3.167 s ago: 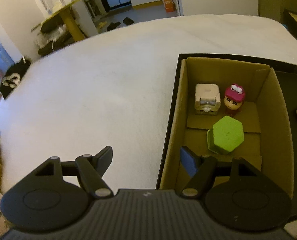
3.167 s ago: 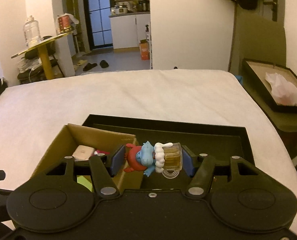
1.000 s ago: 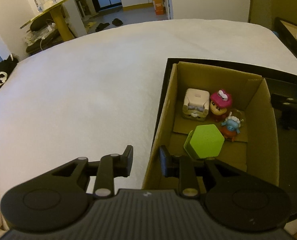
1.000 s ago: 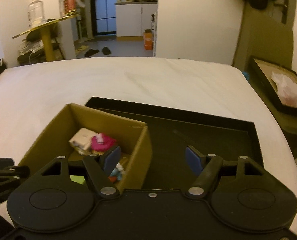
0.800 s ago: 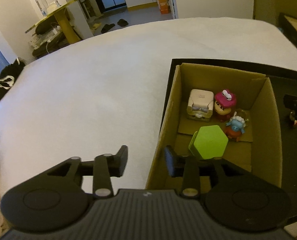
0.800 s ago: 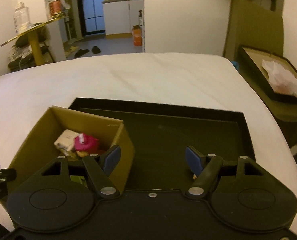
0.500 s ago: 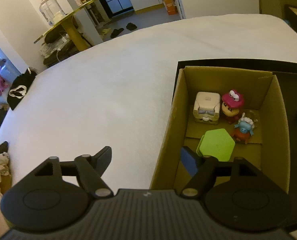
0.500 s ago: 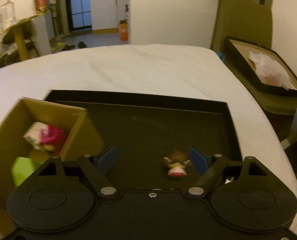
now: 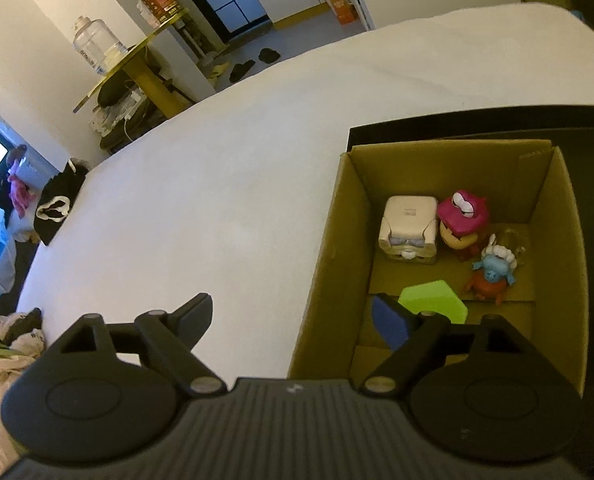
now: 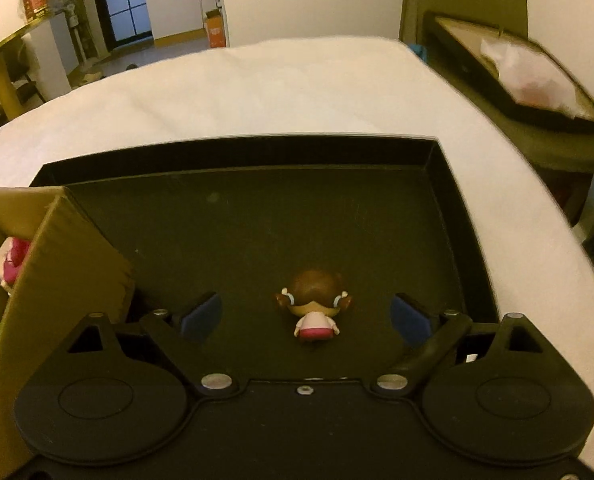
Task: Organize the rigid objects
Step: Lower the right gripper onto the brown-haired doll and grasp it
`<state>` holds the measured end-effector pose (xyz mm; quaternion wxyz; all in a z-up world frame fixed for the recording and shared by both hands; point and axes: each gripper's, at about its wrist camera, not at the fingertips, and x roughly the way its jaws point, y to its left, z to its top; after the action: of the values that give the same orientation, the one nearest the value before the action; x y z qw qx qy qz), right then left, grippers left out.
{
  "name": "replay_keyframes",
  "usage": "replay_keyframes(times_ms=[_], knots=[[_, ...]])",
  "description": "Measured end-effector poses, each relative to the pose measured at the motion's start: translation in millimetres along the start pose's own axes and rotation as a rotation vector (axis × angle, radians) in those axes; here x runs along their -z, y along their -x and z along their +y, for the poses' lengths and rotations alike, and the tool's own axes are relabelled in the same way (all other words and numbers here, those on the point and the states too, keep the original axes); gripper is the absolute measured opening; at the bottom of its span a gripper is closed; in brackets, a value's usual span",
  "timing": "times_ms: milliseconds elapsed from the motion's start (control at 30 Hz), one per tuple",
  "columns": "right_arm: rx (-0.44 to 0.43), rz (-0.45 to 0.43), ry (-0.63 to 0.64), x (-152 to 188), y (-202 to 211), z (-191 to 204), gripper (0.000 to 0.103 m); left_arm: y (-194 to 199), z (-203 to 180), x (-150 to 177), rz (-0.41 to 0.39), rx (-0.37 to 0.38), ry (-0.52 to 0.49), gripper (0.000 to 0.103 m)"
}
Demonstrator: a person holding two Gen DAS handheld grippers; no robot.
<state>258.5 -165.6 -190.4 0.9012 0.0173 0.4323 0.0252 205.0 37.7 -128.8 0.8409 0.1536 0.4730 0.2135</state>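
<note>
A small brown-haired doll figure in a pink and white dress stands on the black tray. My right gripper is open, its fingers on either side of the doll, not touching it. The cardboard box holds a cream cube toy, a pink-hatted figure, a blue and red figure and a green hexagonal block. My left gripper is open and empty, straddling the box's left wall. The box stands at the left in the right wrist view.
The tray and box rest on a white bed. A yellow side table with jars stands beyond it. A dark framed tray with white paper lies on a stand to the right.
My right gripper released the blue and red figure into the box, then moved right over the tray until the doll came between its open fingers. My left gripper opened wider beside the box wall.
</note>
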Motion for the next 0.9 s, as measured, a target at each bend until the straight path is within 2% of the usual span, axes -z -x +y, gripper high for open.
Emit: replay_keyframes(times_ms=[233, 300, 333, 367, 433, 467, 900], knots=[[-0.007, 0.023, -0.041, -1.3, -8.5, -9.1, 0.090, -2.9, -8.0, -3.8, 0.014, -0.005, -0.017, 0.086], [-0.018, 0.035, -0.049, -0.1, -9.5, -9.1, 0.083, -1.6, -8.1, -3.4, 0.011, -0.009, -0.013, 0.086], [-0.026, 0.043, -0.048, 0.3, -10.3, -9.0, 0.070, -1.3, -8.2, -3.3, 0.012, -0.009, -0.013, 0.086], [-0.038, 0.052, -0.048, 0.1, -11.8, -10.4, 0.052, -0.8, -8.0, -3.1, 0.014, -0.007, -0.012, 0.086], [-0.056, 0.064, -0.046, 1.7, -11.4, -10.3, 0.038, 0.4, -7.8, -3.1, 0.016, -0.004, -0.012, 0.086], [-0.056, 0.065, -0.041, 1.7, -10.2, -9.7, 0.026, 1.3, -7.7, -2.5, 0.017, -0.003, -0.012, 0.086], [-0.132, 0.006, -0.026, -0.7, 24.5, -3.4, 0.024, 20.0, -0.8, 6.5, 0.006, 0.019, -0.005, 0.086]])
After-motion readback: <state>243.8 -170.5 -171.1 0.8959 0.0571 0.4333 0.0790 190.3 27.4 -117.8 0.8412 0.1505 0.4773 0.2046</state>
